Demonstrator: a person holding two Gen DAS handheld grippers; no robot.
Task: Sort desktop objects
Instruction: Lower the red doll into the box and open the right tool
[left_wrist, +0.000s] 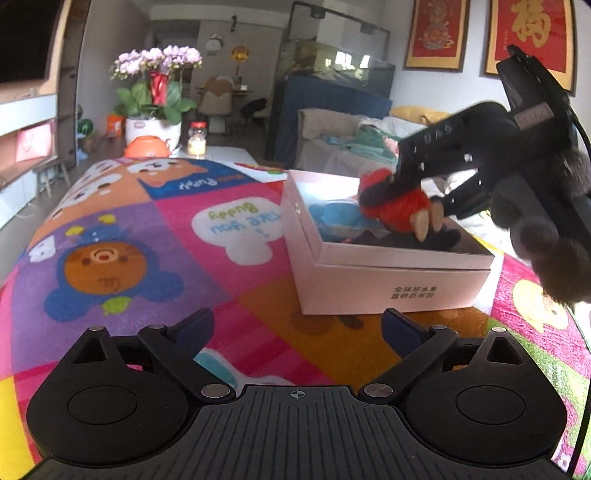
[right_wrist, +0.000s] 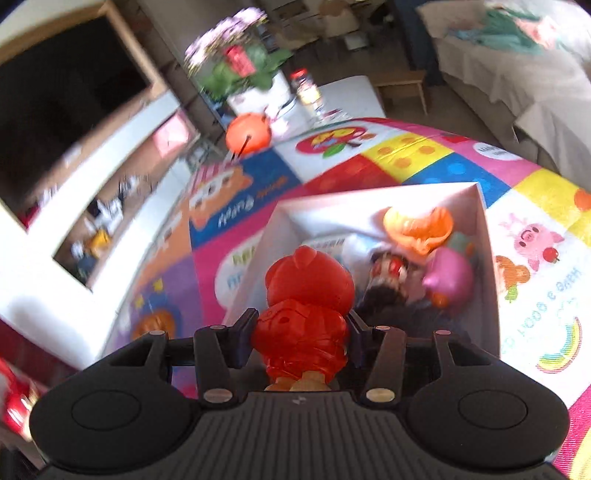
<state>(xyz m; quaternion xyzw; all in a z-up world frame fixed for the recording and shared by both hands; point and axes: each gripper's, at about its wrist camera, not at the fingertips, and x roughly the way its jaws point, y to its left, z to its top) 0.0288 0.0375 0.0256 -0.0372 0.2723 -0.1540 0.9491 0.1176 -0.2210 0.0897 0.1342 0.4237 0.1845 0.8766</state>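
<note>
Translucent red plastic duck figurine clamped between right gripper pads, poised over open white cardboard box on colourful cartoon play mat, left gripper spread wide, empty, near box.

My left wrist cam sits low over the cartoon mat, looking across it with the white box near, at about 1 o'clock. My right wrist cam hangs close above that same box, tilted down into it at 12 o'clock. Both views share box, mat, and the flower pot behind.
</note>
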